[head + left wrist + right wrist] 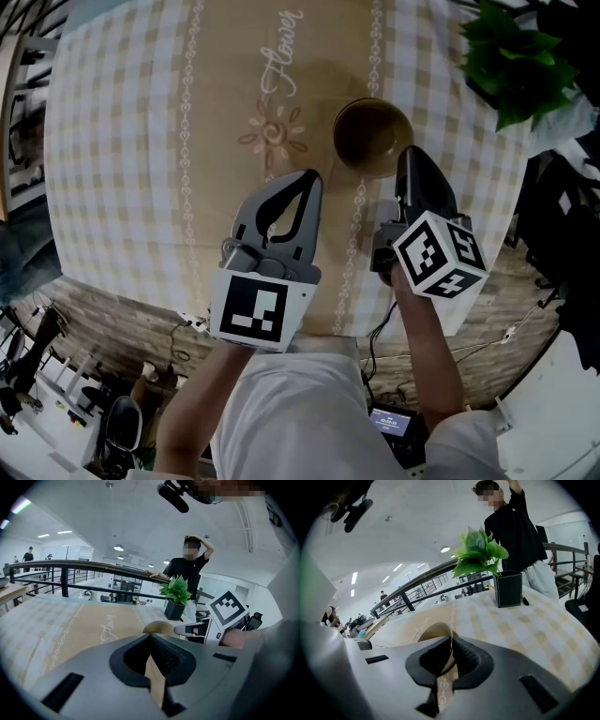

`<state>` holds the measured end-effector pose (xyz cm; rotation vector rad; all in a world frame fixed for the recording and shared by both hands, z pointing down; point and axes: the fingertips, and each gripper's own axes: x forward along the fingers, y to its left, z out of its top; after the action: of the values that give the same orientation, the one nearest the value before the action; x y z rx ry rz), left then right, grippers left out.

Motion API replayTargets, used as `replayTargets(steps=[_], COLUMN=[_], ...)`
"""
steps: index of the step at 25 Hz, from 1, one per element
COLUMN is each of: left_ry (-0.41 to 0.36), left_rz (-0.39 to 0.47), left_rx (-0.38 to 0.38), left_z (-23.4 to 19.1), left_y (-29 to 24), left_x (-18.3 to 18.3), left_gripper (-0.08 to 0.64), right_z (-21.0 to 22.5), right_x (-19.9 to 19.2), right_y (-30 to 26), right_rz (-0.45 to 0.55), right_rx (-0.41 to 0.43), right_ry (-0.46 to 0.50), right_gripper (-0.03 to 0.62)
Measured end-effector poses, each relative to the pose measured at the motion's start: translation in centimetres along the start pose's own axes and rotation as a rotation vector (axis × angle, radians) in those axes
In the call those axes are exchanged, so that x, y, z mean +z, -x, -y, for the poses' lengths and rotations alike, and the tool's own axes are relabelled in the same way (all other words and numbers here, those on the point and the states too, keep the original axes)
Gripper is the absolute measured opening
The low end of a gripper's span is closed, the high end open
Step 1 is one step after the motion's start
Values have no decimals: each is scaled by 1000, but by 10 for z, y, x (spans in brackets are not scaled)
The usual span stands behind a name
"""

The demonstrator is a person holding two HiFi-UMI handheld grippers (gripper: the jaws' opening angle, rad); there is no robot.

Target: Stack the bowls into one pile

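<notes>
Gripping the bowl by its rim, other tongs idle

Pinches the near-right wall of the bowl (pixel 372 137) in the right tongs (pixel 407 157), clamped on the thin rim with one jaw inside and one outside, probably to lift or steady it by the edge without tipping it. Holds the left tongs (pixel 310 180) pressed together on nothing, over the runner (pixel 216 112) and short of the bowl, likely parked out of the way with no second bowl in sight to fetch. Finds the bowl upright on that tan runner, near the middle of the table (pixel 122 141), well apart from the plant (pixel 511 56) at the far right edge. Sees only a dark, bare inside to the bowl; cannot tell a single bowl from a nested pile, so judges the stacking either done or close to it
</notes>
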<state>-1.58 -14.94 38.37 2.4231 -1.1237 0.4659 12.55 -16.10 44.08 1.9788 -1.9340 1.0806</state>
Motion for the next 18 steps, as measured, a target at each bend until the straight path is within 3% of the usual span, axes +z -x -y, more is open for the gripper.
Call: replayTargets(steps=[7,18], left_ry=[0,11], left_rz=[-2,24], left_rx=[-8,-28], left_z=[8,17], left_y=[11,43], left_x=[-5,8], left_gripper=[18,18], right_z=[4,-25], right_x=[-2,9], right_y=[5,48], right_rz=[23,72], right_rx=[-70,0], right_ry=[68,184], right_gripper=[40,38])
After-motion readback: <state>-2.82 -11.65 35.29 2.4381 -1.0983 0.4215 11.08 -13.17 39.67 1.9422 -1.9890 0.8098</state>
